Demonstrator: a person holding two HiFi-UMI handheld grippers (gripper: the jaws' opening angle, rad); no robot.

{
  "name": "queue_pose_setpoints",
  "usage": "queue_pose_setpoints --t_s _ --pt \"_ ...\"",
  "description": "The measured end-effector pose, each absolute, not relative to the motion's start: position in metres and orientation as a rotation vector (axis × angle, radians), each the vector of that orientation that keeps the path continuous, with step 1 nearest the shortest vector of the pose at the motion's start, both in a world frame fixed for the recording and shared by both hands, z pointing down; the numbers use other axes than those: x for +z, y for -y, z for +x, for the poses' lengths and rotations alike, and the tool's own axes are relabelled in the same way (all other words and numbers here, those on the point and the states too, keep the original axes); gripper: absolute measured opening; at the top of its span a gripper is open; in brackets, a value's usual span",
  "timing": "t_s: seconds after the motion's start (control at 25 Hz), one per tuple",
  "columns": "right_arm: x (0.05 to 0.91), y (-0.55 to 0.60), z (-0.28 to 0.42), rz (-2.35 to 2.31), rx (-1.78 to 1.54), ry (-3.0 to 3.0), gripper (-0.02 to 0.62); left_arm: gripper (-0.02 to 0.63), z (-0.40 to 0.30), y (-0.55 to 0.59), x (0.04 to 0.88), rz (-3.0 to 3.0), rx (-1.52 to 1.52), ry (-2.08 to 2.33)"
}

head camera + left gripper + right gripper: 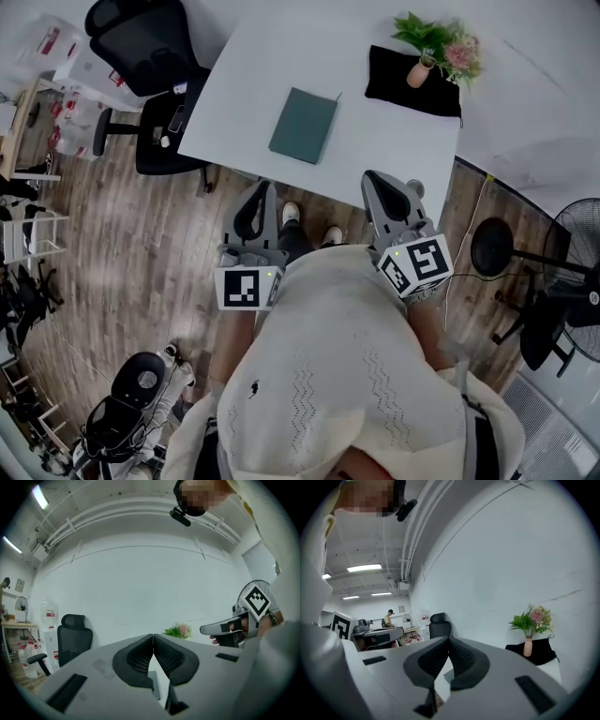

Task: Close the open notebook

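Green notebook (304,125) lying flat and apparently already closed on the white table (394,155), with left gripper (264,187) and right gripper (373,176) both pinched together and empty, well short of it; a needless approach could shove it toward the table's edge.

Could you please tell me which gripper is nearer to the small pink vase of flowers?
The right gripper: it hangs at the white table's near edge, down-left of the small pink vase of flowers. The left gripper sits further left, below the closed dark green notebook.
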State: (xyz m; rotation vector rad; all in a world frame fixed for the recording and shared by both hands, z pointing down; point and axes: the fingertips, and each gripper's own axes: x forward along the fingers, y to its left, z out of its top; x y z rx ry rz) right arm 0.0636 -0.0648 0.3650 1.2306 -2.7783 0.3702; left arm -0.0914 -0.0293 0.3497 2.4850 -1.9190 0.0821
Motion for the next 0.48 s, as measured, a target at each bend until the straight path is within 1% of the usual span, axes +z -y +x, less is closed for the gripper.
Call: queue_pose_setpoints --t_s 0.48 --pt "0.3628 0.0624 0.058 1.217 0.34 2.799 0.0 0.012 -0.0942 0.0294 0.3529 2.473 0.092 1.929"
